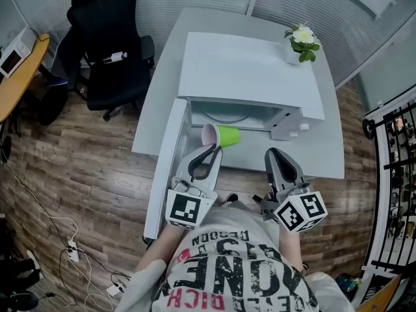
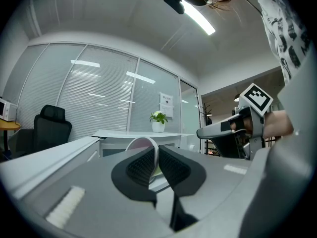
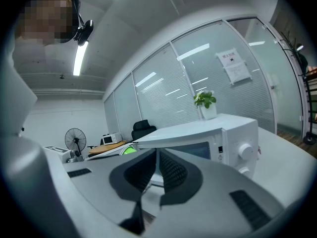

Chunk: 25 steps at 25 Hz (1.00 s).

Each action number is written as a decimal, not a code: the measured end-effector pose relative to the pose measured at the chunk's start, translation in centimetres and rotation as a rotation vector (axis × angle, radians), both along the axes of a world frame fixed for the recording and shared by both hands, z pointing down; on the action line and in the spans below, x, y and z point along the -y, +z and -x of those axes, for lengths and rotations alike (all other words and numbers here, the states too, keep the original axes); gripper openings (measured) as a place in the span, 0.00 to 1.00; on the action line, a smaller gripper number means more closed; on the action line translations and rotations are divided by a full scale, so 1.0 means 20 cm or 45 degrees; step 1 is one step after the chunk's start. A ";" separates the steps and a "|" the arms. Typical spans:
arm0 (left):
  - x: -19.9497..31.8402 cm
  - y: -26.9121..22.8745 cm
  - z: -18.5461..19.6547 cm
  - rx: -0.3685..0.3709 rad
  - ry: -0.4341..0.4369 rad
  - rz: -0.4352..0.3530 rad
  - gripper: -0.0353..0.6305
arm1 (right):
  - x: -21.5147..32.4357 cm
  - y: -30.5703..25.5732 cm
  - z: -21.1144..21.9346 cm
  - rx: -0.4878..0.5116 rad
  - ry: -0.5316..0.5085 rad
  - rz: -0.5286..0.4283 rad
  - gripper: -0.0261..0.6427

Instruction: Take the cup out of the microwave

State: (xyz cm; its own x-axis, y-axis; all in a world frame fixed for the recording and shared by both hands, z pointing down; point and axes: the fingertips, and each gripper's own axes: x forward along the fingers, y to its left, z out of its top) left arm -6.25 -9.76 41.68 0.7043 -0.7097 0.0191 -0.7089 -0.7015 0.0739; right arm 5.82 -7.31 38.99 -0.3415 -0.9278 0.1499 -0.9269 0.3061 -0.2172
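My left tongs [image 1: 212, 151] are clamped on the rim of the green cup [image 1: 224, 136]. It lies sideways at centre frame, at the mouth of the microwave [image 1: 253, 70]. The open door [image 1: 164, 168] stands left of it. My right tongs [image 1: 275, 153] are closed and empty. A plant [image 1: 301, 43] sits at the upper right.

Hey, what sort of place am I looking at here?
Probably an office: glass partitions with blinds, a black swivel chair beside a wooden desk, and a microwave on a white table.
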 end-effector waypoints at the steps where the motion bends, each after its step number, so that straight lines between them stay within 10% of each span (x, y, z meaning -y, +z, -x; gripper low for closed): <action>1: 0.00 0.00 0.00 -0.002 -0.001 0.002 0.11 | 0.00 0.00 0.00 -0.001 -0.003 0.000 0.08; 25: 0.05 0.00 0.00 0.080 -0.031 -0.094 0.11 | 0.02 0.02 -0.01 0.003 -0.054 -0.002 0.08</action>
